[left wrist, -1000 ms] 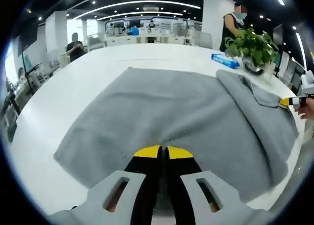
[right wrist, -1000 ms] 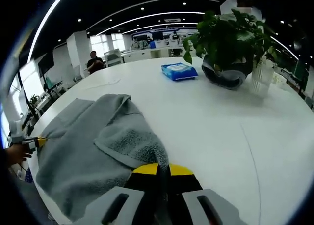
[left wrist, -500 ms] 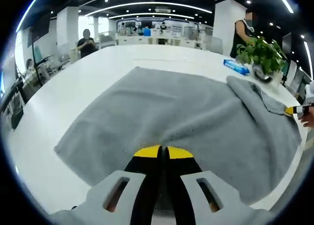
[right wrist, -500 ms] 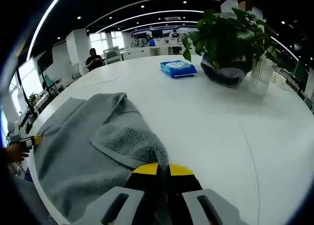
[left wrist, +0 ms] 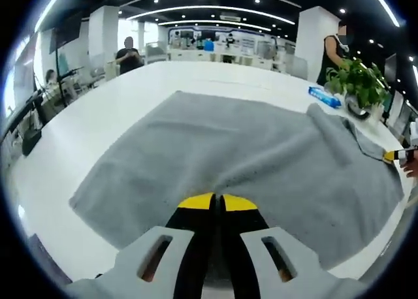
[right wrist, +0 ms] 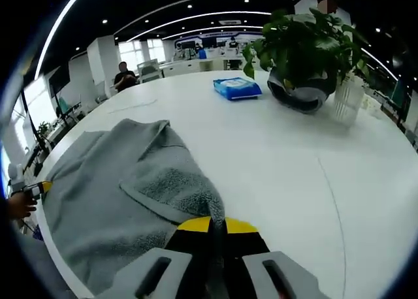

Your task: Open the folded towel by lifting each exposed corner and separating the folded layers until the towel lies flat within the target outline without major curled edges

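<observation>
Change since earlier frame: both views have drifted only slightly; in the right gripper view the folded flap lies a little lower and flatter on the worktop, while the right gripper remains clamped at the same corner.
Towel location: the grey towel (left wrist: 248,162) is spread across the white worktop (left wrist: 104,116), mostly opened out; one corner flap (right wrist: 171,189) is doubled back over the main layer on the right-hand side.
Left gripper: the left gripper (left wrist: 215,199) has its jaws together on the near edge of the towel, pinning it; it also shows small at the far side of the right gripper view (right wrist: 40,188), beside a hand (right wrist: 18,206).
Right gripper: the right gripper (right wrist: 217,222) has its jaws together, clamped on the tip of the folded flap; its yellow tip appears at the edge of the left gripper view (left wrist: 390,155).
Step in hand (judged): unfolding the last doubled corner outward.
Technique: keep the left gripper fixed as an anchor; draw the flap up and away from the main layer along the worktop, low enough that the cloth peels rather than drags the whole towel.
Release: lower the corner under light tension before opening, to avoid a curled edge.
Clearance: potted plant (right wrist: 305,57) and blue packet (right wrist: 236,87) stand well apart from the towel.
Target outline: a faint line shows on the worktop (right wrist: 333,207); whether it is the outline cannot be told.
</observation>
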### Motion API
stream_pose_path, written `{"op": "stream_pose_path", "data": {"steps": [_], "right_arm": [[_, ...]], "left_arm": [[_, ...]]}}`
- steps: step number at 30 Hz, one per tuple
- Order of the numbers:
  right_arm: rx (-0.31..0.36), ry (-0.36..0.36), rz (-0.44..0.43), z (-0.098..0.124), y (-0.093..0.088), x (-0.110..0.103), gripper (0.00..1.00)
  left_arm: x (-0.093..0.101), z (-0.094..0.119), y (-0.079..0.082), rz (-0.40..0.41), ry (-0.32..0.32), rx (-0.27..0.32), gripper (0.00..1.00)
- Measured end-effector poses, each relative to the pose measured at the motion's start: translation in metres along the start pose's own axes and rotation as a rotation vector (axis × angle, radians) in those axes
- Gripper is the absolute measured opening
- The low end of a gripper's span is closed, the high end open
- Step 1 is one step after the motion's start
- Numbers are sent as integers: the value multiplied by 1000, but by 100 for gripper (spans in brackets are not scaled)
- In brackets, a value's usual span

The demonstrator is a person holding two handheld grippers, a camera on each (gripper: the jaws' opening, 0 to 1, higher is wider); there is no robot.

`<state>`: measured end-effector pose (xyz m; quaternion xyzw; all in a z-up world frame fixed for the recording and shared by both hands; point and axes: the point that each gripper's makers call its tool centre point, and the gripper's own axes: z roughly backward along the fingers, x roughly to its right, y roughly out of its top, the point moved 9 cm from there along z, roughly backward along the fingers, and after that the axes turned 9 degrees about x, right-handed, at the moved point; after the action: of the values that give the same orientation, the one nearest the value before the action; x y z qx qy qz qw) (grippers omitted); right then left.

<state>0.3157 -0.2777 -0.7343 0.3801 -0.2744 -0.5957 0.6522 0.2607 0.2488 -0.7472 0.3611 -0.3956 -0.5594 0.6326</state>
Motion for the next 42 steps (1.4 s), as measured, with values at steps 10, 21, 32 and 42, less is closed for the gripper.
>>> {"op": "stream_pose_path", "data": {"steps": [10, 21, 32, 42], "right_arm": [[-12, 8, 6, 1, -2, -1, 2], [-24, 23, 27, 6, -4, -6, 2], [106, 74, 74, 8, 12, -17, 10], [195, 305, 268, 1, 19, -64, 27]], "left_arm": [[-6, 8, -4, 19, 22, 17, 3], [-14, 15, -7, 37, 32, 36, 3], [-16, 16, -10, 93, 37, 63, 3], [-15, 15, -10, 107, 40, 68, 3]]}}
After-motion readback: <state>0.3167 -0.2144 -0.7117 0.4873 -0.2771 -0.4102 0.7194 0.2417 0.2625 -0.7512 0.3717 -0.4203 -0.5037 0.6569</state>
